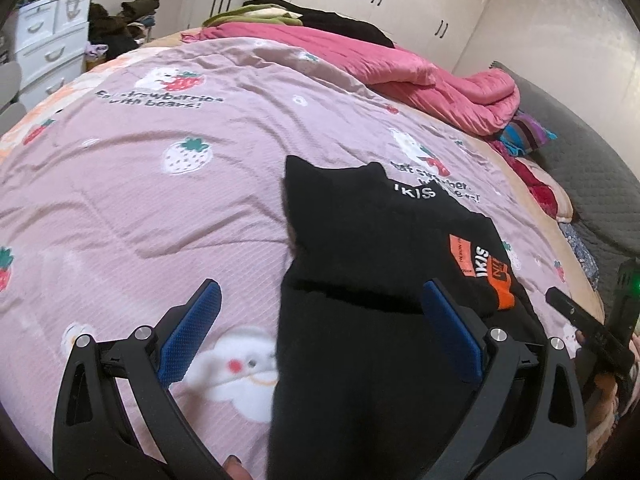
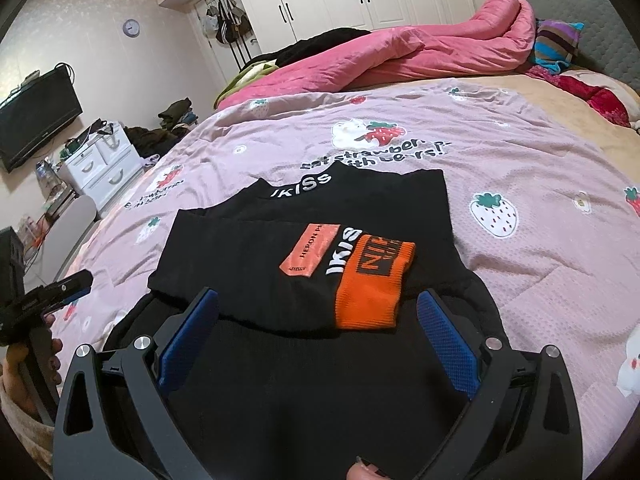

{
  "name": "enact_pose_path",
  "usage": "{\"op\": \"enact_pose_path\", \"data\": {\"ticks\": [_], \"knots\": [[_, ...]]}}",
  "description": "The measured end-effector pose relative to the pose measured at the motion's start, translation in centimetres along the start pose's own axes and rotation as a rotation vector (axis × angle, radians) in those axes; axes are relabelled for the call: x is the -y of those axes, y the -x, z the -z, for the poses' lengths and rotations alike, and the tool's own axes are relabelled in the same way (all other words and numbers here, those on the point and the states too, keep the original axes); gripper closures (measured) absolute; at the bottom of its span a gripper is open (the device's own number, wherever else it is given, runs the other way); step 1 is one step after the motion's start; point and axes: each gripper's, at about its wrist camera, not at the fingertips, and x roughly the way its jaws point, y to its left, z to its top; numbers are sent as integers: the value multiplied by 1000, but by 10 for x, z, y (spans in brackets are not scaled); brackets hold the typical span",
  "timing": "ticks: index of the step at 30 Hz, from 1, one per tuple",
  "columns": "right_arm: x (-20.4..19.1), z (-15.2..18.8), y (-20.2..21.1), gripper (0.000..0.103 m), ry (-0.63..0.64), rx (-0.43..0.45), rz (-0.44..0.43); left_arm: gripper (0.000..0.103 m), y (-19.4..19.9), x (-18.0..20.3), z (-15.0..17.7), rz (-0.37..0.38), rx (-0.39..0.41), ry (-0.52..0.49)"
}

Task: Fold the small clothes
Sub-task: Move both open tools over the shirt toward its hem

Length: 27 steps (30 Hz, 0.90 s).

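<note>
A small black top [image 2: 288,360] with white "IKISS" lettering and an orange cuff [image 2: 372,284] lies on the pink strawberry bedspread [image 2: 520,280], its sleeve folded across the chest. It also shows in the left wrist view [image 1: 380,280]. My left gripper [image 1: 320,320] is open, hovering over the garment's left edge. My right gripper [image 2: 318,324] is open above the garment's lower part, holding nothing. The right gripper shows at the right edge of the left wrist view [image 1: 580,320], and the left gripper shows at the left edge of the right wrist view [image 2: 48,296].
A crumpled pink quilt [image 2: 420,52] and dark clothes lie at the far side of the bed. A striped pillow [image 2: 556,44] sits by the grey headboard [image 2: 616,28]. White drawers [image 2: 100,164] and a clothes pile stand beside the bed, wardrobes behind.
</note>
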Motion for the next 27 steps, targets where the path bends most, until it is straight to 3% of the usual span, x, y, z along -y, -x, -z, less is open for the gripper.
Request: {"op": "enact_pose_path", "data": {"ticks": [10,27], "knots": [[6,12,18,4,8,-12,2,9,20,-18,29,-59,-13,7],[22,32,37,4,2,-40,37,9,27,-10,71,-56,-110,-32]]}}
